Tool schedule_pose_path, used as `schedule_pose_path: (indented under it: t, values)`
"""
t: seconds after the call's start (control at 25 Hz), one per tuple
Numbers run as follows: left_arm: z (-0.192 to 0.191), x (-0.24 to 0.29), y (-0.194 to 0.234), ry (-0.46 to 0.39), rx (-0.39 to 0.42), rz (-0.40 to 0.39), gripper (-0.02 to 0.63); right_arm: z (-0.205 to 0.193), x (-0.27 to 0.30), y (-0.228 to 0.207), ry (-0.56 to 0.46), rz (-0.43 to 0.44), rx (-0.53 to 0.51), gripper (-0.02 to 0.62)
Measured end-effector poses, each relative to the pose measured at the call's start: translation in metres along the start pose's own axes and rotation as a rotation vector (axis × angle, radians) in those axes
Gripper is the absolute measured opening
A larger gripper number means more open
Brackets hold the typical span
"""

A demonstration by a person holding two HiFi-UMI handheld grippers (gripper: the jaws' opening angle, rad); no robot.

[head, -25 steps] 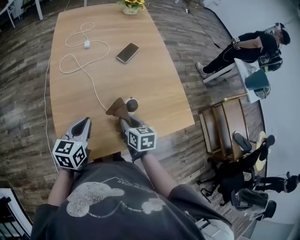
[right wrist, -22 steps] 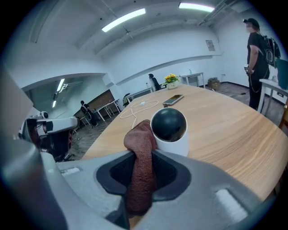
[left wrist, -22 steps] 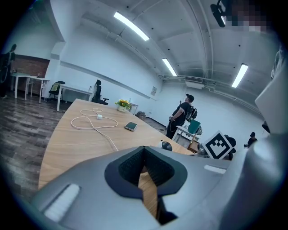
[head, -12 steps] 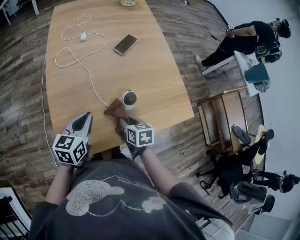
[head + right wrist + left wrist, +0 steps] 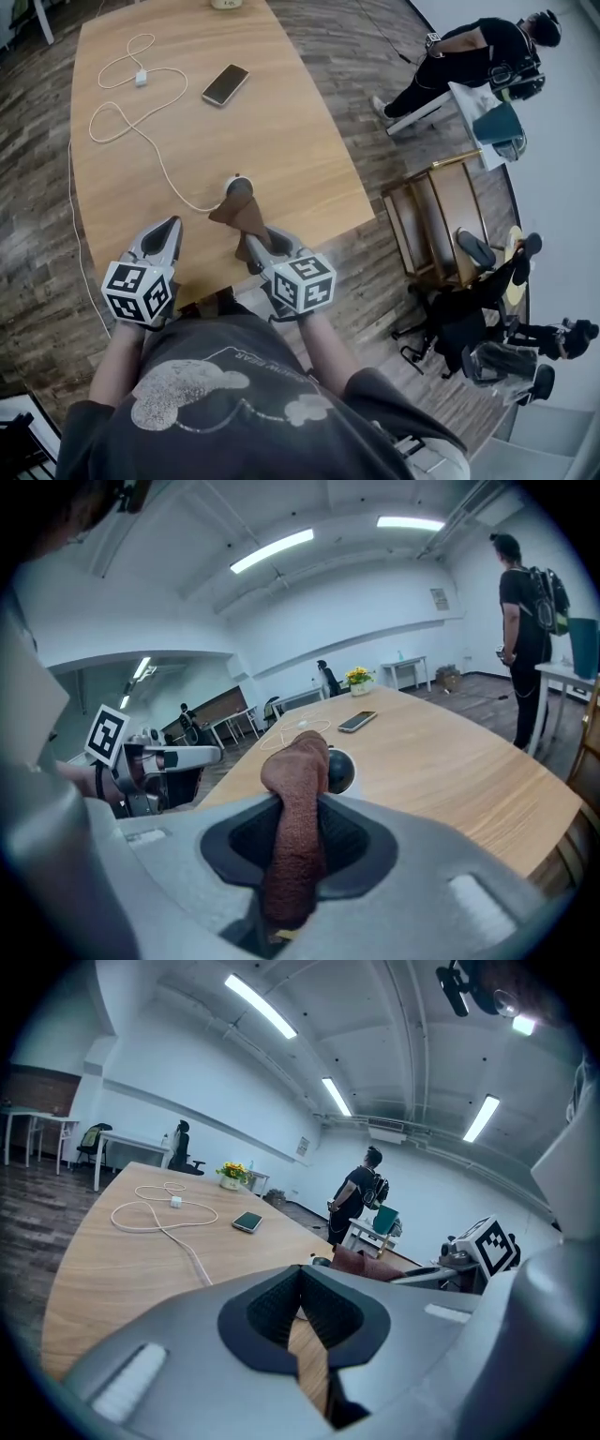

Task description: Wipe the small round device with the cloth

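The small round device (image 5: 236, 187) stands near the front edge of the wooden table (image 5: 291, 141), with a white cable (image 5: 141, 131) leading to it. My right gripper (image 5: 263, 246) is shut on a brown cloth (image 5: 243, 215), whose free end lies against the device's near side. In the right gripper view the cloth (image 5: 296, 817) stands up between the jaws and hides part of the dark device (image 5: 340, 771). My left gripper (image 5: 160, 246) hovers at the table's front edge, left of the cloth, shut with nothing in it; in its own view the left gripper (image 5: 302, 1309) points along the table.
A phone (image 5: 225, 84) and the cable's white plug (image 5: 141, 77) lie farther back, and a flower pot (image 5: 223, 4) stands at the far end. To the right, off the table, are a wooden trolley (image 5: 441, 230), office chairs (image 5: 487, 309) and a person in black (image 5: 469, 52).
The cloth's free end has moved from beside the device up against it, covering the dark top that showed half a second ago. The left gripper has stayed where it was.
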State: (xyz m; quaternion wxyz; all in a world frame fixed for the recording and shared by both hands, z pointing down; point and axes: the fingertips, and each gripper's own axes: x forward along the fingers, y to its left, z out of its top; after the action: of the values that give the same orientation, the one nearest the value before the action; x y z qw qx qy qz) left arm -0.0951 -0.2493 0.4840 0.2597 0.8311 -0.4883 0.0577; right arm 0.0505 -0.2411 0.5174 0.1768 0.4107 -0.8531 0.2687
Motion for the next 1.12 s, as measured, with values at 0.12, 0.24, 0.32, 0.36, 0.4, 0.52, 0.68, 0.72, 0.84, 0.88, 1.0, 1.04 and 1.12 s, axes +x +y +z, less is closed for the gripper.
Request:
schedule_pose_path:
  t: [0.12,0.24,0.32,0.36,0.4,0.52,0.68,0.72,0.84,0.88,1.0,1.04,1.12]
  values:
    - [0.0,0.006,-0.008,0.005,0.013,-0.019,0.018,-0.004,0.002,-0.018,-0.003,-0.037,0.043,0.077]
    - [-0.004,0.007,-0.011,0.016,0.011,-0.021,0.018,-0.021,0.012,-0.031,0.03,-0.062,0.081,0.078]
    - [-0.009,0.009,-0.011,0.028,0.011,-0.015,0.018,-0.034,0.018,-0.037,0.06,-0.074,0.108,0.077]
    - [-0.01,0.01,-0.01,0.034,0.013,-0.011,0.018,-0.04,0.021,-0.039,0.073,-0.076,0.121,0.077]
    - [-0.012,0.011,-0.009,0.039,0.016,-0.005,0.018,-0.046,0.024,-0.04,0.087,-0.077,0.133,0.077]
    - [-0.015,0.01,-0.006,0.046,0.019,0.01,0.018,-0.061,0.033,-0.043,0.134,-0.081,0.144,0.077]
    - [-0.018,0.009,-0.002,0.055,0.015,0.025,0.018,-0.073,0.041,-0.046,0.175,-0.088,0.151,0.077]
    - [-0.019,0.008,-0.001,0.058,0.013,0.029,0.018,-0.076,0.042,-0.047,0.181,-0.091,0.154,0.077]
    - [-0.022,0.007,0.001,0.063,0.009,0.041,0.018,-0.081,0.042,-0.049,0.19,-0.093,0.168,0.077]
    - [-0.022,0.007,0.001,0.064,0.007,0.044,0.018,-0.081,0.041,-0.05,0.189,-0.094,0.173,0.077]
    - [-0.021,0.007,0.0,0.061,0.004,0.049,0.018,-0.075,0.034,-0.055,0.178,-0.105,0.178,0.077]
    - [-0.021,0.007,0.001,0.058,0.004,0.052,0.018,-0.071,0.031,-0.058,0.169,-0.11,0.18,0.077]
    - [-0.018,0.008,0.003,0.051,0.003,0.059,0.018,-0.06,0.022,-0.064,0.142,-0.124,0.182,0.077]
